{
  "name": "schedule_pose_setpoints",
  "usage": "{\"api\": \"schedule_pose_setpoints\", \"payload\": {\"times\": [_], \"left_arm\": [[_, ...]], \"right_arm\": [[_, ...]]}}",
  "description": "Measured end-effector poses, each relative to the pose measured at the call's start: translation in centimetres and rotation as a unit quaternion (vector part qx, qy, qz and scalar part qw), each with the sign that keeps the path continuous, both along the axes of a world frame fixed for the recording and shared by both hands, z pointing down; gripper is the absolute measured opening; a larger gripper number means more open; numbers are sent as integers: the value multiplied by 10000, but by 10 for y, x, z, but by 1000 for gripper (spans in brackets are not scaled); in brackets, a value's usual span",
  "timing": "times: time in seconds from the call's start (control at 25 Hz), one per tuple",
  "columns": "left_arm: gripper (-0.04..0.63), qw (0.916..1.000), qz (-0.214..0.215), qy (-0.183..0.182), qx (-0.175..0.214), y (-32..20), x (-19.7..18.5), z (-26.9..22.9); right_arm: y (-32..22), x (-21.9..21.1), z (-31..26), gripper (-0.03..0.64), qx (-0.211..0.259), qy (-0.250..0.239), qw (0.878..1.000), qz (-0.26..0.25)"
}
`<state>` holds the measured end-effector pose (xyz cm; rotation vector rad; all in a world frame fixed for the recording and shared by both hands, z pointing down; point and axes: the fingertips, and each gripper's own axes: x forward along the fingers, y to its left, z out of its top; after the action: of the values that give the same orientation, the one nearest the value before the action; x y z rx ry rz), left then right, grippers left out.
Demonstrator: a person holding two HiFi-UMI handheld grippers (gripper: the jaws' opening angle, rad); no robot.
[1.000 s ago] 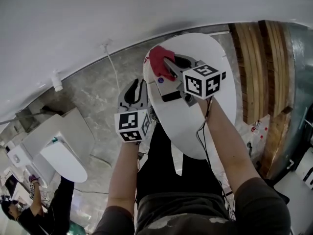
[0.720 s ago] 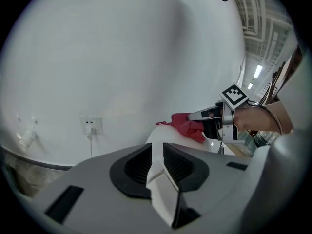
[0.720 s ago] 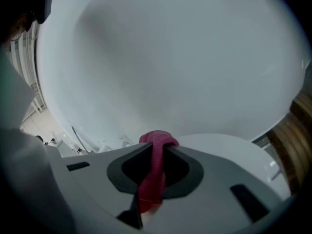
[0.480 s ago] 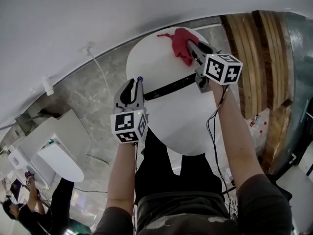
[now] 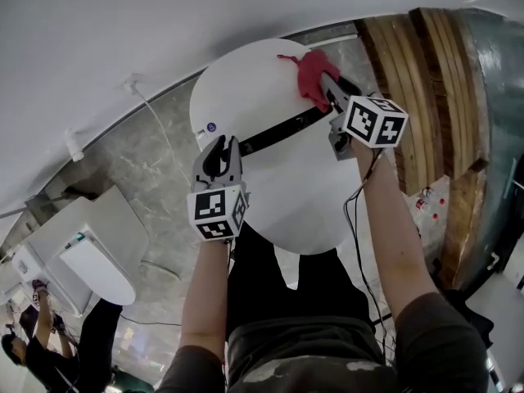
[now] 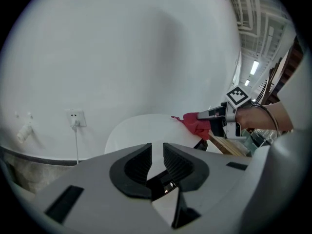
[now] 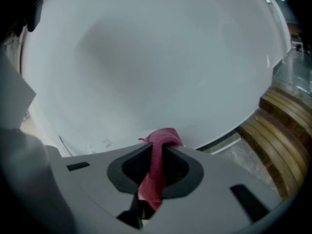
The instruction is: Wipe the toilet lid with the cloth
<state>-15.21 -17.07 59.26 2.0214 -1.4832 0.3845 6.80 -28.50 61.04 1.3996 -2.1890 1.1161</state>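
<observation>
R gripper [image 7: 159,151] is clamped tight on the red cloth [image 5: 309,70], which sits at the far end of the white toilet lid [image 5: 246,97], right side, near the wall. Cloth looks pressed onto the lid, tho hard to be sure from this angle. L gripper [image 6: 157,152] has its 2 jaws a bit apart w/ nothing between them, hanging over the lid's left edge.

A red cloth [image 5: 312,74] is pinched by the right gripper [image 5: 327,87] at the far rim of the white toilet lid [image 5: 286,187]; the left gripper [image 5: 221,147] is held above the lid's left edge.
</observation>
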Motion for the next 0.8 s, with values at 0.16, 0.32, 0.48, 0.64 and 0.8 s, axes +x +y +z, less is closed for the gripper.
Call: {"api": "schedule_pose_setpoints", "payload": {"times": [0.16, 0.32, 0.48, 0.64, 0.8], "left_arm": [[86, 9996, -284, 1, 62, 8, -20, -10], [86, 9984, -545, -9, 147, 16, -49, -14], [86, 9971, -743, 110, 153, 27, -79, -5], [86, 9962, -868, 111, 48, 34, -99, 1], [86, 9973, -725, 114, 42, 32, -99, 2]], "right_arm": [[28, -76, -25, 51, 123, -388, 9954, -869], [71, -172, -43, 51, 55, -920, 9799, -1767], [116, -240, -24, 51, -220, -847, 9646, -2486], [138, -261, 3, 51, -498, -654, 9589, -2716], [127, -240, 12, 51, -579, -628, 9682, -2350]]}}
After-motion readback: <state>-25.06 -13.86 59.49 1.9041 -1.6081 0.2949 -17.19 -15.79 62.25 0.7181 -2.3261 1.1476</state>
